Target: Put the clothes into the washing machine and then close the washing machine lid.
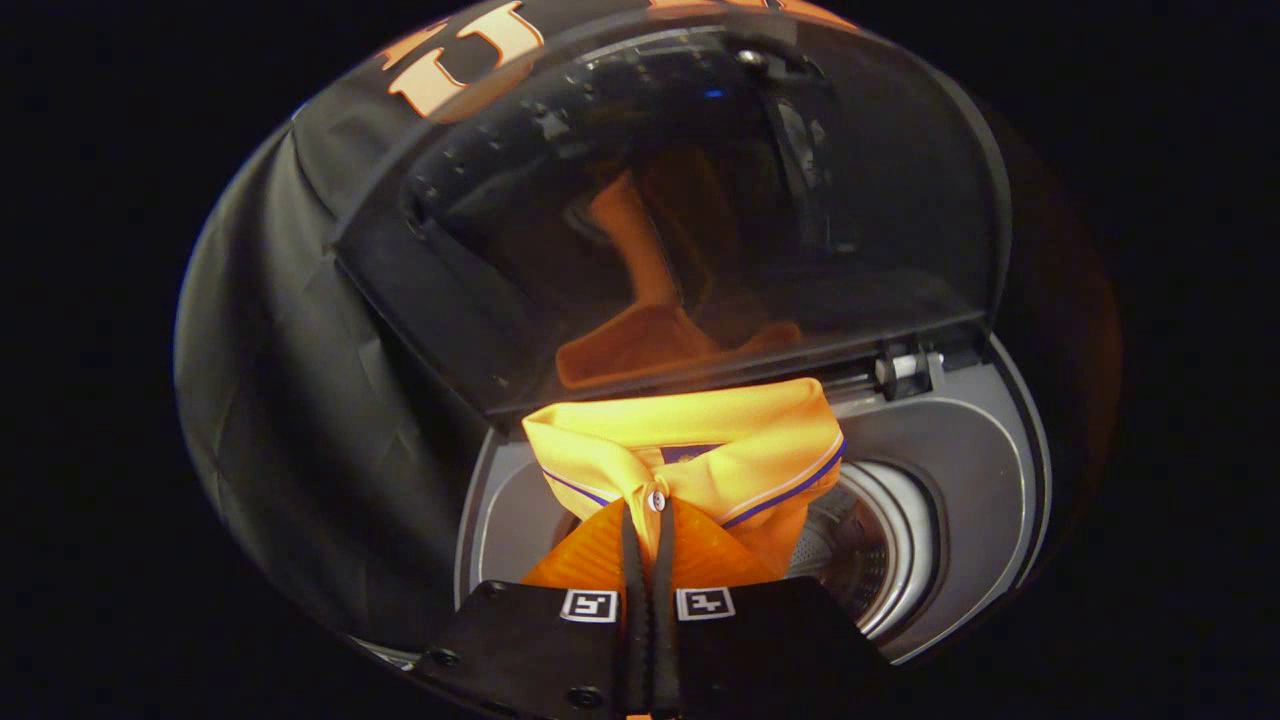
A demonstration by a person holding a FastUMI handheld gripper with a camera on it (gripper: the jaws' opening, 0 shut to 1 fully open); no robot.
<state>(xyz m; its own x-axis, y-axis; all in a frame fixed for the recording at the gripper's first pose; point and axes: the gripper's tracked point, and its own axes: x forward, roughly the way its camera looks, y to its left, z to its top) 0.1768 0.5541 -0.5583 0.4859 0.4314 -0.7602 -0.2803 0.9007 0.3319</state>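
Claw (648, 520) pressed together, pinching orange shirt (690, 450) near collar button. Shirt hangs just ahead of fingertips, bunched over washing machine (960, 500) opening, w/ drum (860, 550) below and beyond. Lid (700, 200) raised behind shirt, shirt's reflection on its glass. Step in hand: loading clothes. Next move prob. calls for lowering shirt into drum, releasing, then reaching past for lid edge to swing it down. Count: one shirt, one machine, one lid; drum interior dim, other garments inside can't be ruled out.
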